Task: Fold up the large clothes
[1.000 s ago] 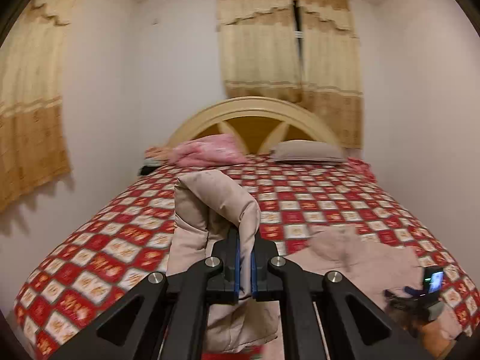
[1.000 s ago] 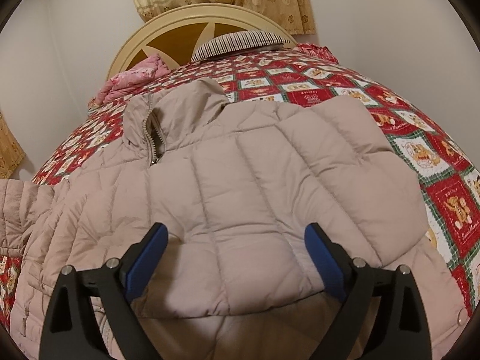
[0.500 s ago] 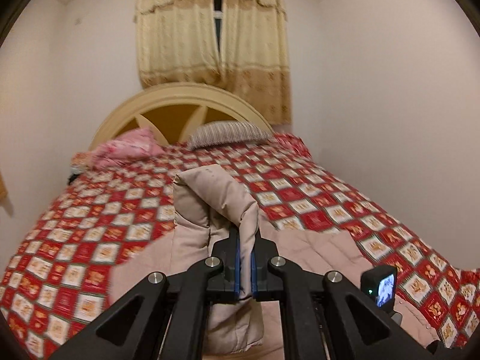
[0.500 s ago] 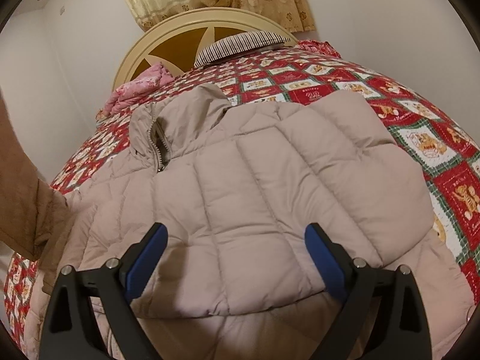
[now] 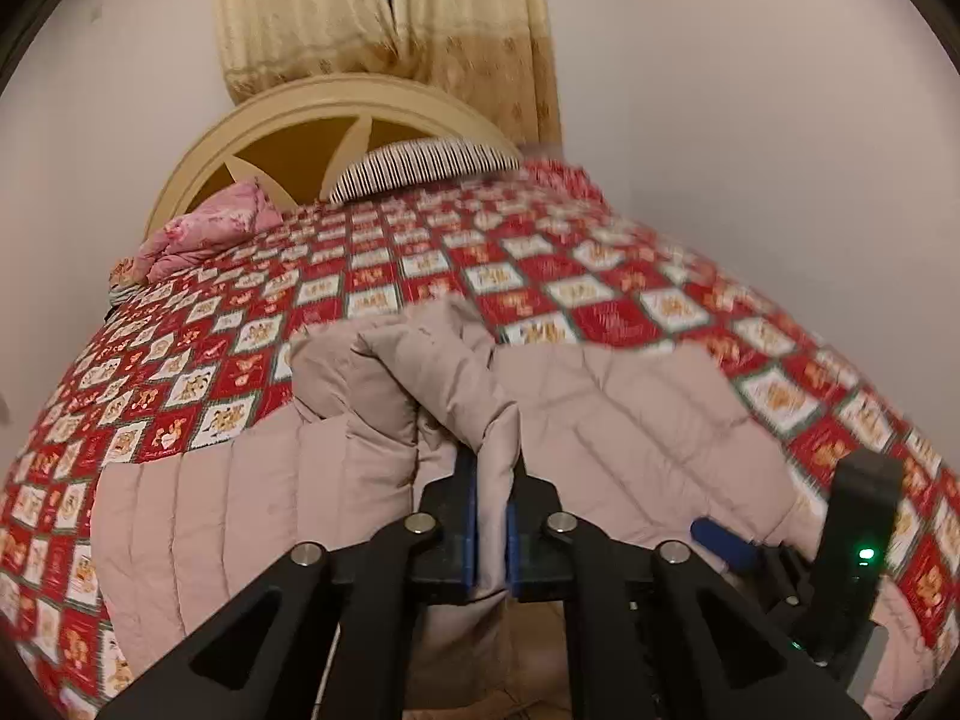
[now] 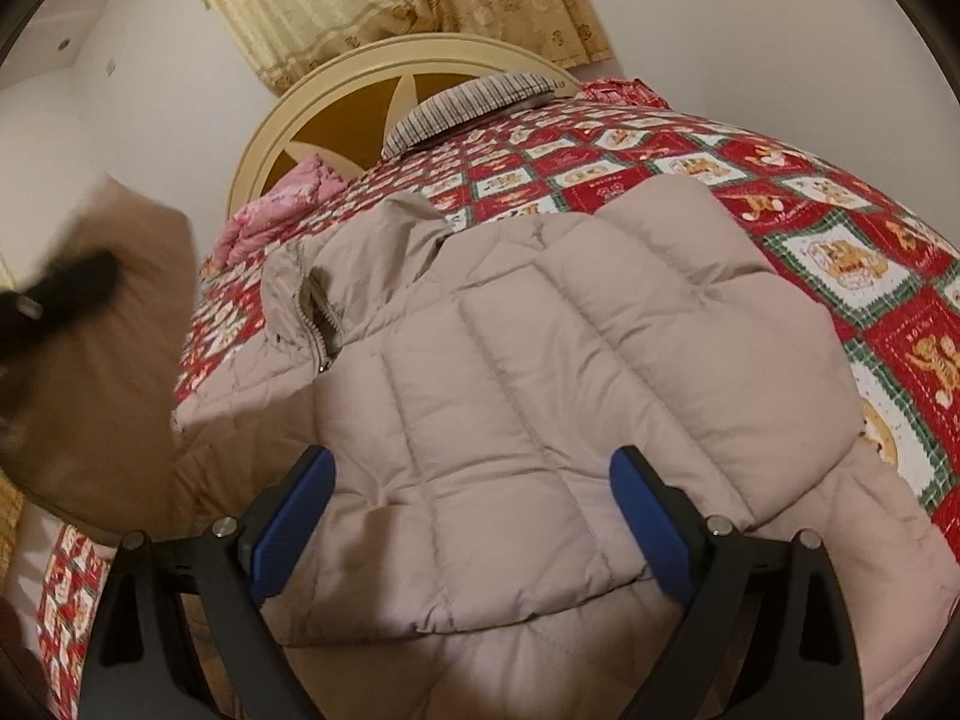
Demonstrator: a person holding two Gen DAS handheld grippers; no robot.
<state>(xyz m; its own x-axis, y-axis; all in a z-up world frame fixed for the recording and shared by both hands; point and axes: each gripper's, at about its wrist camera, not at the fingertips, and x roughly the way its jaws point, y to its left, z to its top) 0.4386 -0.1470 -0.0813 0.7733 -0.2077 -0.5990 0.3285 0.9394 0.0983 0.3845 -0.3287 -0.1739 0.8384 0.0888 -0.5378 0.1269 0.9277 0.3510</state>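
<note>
A beige quilted puffer jacket (image 6: 540, 372) lies spread on the bed, collar and zipper (image 6: 318, 324) toward the headboard. My left gripper (image 5: 492, 516) is shut on a fold of the jacket's sleeve (image 5: 444, 384), holding it above the jacket's body (image 5: 630, 420). My right gripper (image 6: 468, 510) is open and empty, hovering just over the jacket's lower part. The lifted sleeve and left gripper show blurred at the left edge of the right wrist view (image 6: 90, 360). The right gripper shows at the lower right of the left wrist view (image 5: 780, 552).
The bed carries a red, white and green patchwork quilt (image 5: 540, 282). A striped pillow (image 5: 420, 165) and a pink bundle (image 5: 204, 234) lie by the curved cream headboard (image 5: 336, 114). Curtains (image 5: 384, 18) hang behind. A white wall (image 5: 780, 150) runs along the right.
My left gripper has carried the sleeve rightward and down over the jacket's body. My right gripper has stayed open, nearly in place over the jacket.
</note>
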